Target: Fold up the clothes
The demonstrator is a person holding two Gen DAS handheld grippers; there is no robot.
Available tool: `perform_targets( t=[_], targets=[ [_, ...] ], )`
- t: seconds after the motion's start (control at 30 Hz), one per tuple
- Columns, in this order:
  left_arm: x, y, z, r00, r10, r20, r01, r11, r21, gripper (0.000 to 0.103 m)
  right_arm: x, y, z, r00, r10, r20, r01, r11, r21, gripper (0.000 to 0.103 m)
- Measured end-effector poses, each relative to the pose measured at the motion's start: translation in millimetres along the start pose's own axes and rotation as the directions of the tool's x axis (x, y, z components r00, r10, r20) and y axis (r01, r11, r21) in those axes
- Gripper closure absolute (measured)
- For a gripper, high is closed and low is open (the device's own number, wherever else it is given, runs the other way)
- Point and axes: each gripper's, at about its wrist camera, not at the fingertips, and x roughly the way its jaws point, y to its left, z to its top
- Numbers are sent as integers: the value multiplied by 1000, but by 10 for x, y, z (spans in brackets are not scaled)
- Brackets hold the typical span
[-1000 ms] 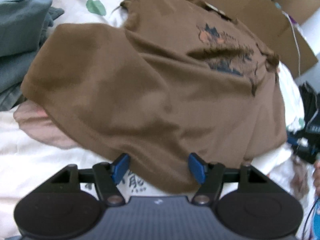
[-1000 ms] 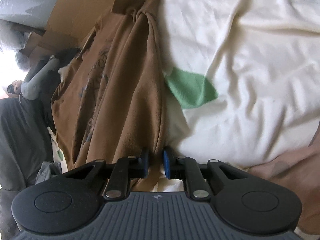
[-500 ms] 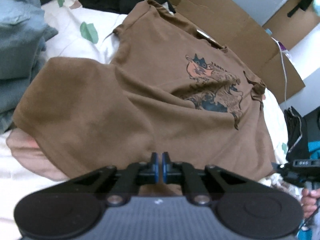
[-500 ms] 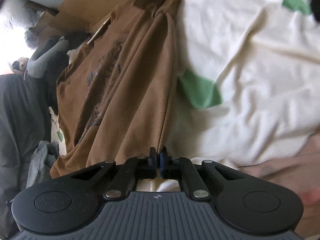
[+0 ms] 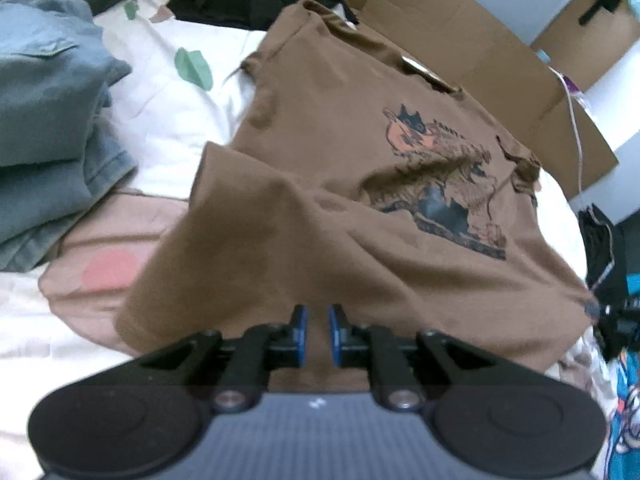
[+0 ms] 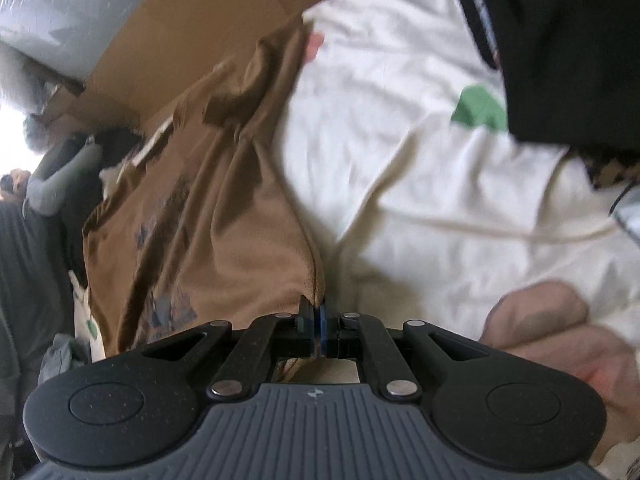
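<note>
Holding the brown T-shirt (image 5: 352,208) by its hem above the white bedsheet (image 6: 420,168), our right gripper (image 6: 319,322) pinches it tight; our left gripper (image 5: 317,334), narrowly parted, seems blurrily to clamp cloth. Next comes carrying the hem evenly toward the collar.

Soft, even indoor light falls across both fisheye views, with no hard shadows. Ahead of the left gripper (image 5: 317,330) the brown T-shirt (image 5: 360,200) shows mild motion blur, its printed graphic smeared. Beyond the right gripper (image 6: 317,322) the white bedsheet (image 6: 420,184) is streaked with blur, and daylight blows out to white glare at the far left edge. Straight lines bow toward the corners in both frames, and the dark housings nearest the lens sit in dull shade.
</note>
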Motion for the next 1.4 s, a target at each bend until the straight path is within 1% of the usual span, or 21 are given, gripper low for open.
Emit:
perform_targets(
  t=[0.07, 0.17, 0.27, 0.33, 0.37, 0.4, 0.43, 0.5, 0.6, 0.67, 0.77, 0.8, 0.83, 0.87, 0.9, 0.93, 1.03, 1.13, 1.23, 1.3, 1.4],
  targets=[
    [-21, -18, -13, 1000, 21, 4, -21, 1000, 19, 89, -50, -14, 85, 1000, -3, 25, 4, 1000, -8, 103],
    [-79, 25, 4, 999, 35, 29, -35, 999, 7, 79, -107, -41, 207, 998, -23, 56, 23, 1000, -13, 103],
    [-137, 69, 20, 997, 50, 55, -50, 999, -6, 68, -161, -112, 315, 995, -45, 90, 45, 999, -7, 103],
    [-176, 97, 31, 996, 60, 71, -59, 998, -15, 57, -183, -163, 355, 993, -54, 107, 54, 999, 0, 103],
    [-195, 112, 37, 995, 65, 80, -63, 998, -19, 55, -191, -185, 367, 992, -57, 113, 57, 998, 3, 103],
    [-214, 126, 43, 994, 70, 88, -68, 997, -24, 49, -199, -206, 379, 991, -60, 118, 59, 998, 6, 103],
    [-231, 147, 46, 992, 77, 96, -74, 997, -32, 47, -198, -217, 380, 991, -63, 122, 63, 998, 4, 103],
    [-249, 213, 46, 990, 93, 109, -87, 994, -63, 47, -178, -239, 367, 990, -71, 121, 71, 997, 3, 103],
    [-149, 269, 34, 996, 61, 65, -54, 993, -106, 47, -117, -276, 326, 992, -80, 100, 80, 997, 5, 102],
    [-77, 255, -5, 999, 30, 33, -27, 995, -96, 47, -89, -311, 290, 994, -73, 76, 72, 997, 11, 100],
    [13, 163, -83, 1000, 0, 1, 0, 999, -43, 41, -90, -323, 220, 996, -69, 54, 69, 998, -1, 96],
    [44, 129, -95, 1000, -3, -8, 3, 1000, -23, 42, -91, -326, 202, 997, -67, 48, 67, 998, -3, 94],
    [75, 100, -104, 1000, -4, -16, 3, 1000, -6, 49, -90, -330, 179, 997, -64, 40, 65, 998, -3, 88],
    [108, 74, -107, 1000, -4, -30, 5, 1000, 8, 60, -87, -333, 157, 998, -62, 33, 62, 998, -2, 79],
    [143, 53, -102, 999, -8, -52, 9, 1000, 19, 95, -84, -334, 136, 998, -59, 27, 59, 998, 0, 76],
    [166, 43, -91, 998, -10, -70, 11, 1000, 21, 100, -82, -328, 112, 998, -56, 22, 56, 998, -2, 73],
    [61, 22, -33, 999, -23, -31, 23, 1000, 18, 101, -73, -310, 67, 998, -67, 15, 67, 998, -18, 73],
    [-148, 35, 91, 998, -30, 61, 29, 1000, 6, 101, -65, -339, 55, 997, -74, 12, 74, 997, -8, 73],
    [-299, 179, 271, 989, -13, 144, 22, 998, -57, 101, -48, -363, 36, 997, -74, 5, 74, 997, -5, 72],
    [-339, 250, 388, 984, -3, 178, 17, 997, -76, 101, -28, -358, 21, 997, -75, -5, 75, 997, -12, 72],
    [-320, 278, 556, 979, 11, 203, 2, 998, -64, 101, -21, -332, 0, 997, -75, -14, 74, 997, -24, 72]
  ],
)
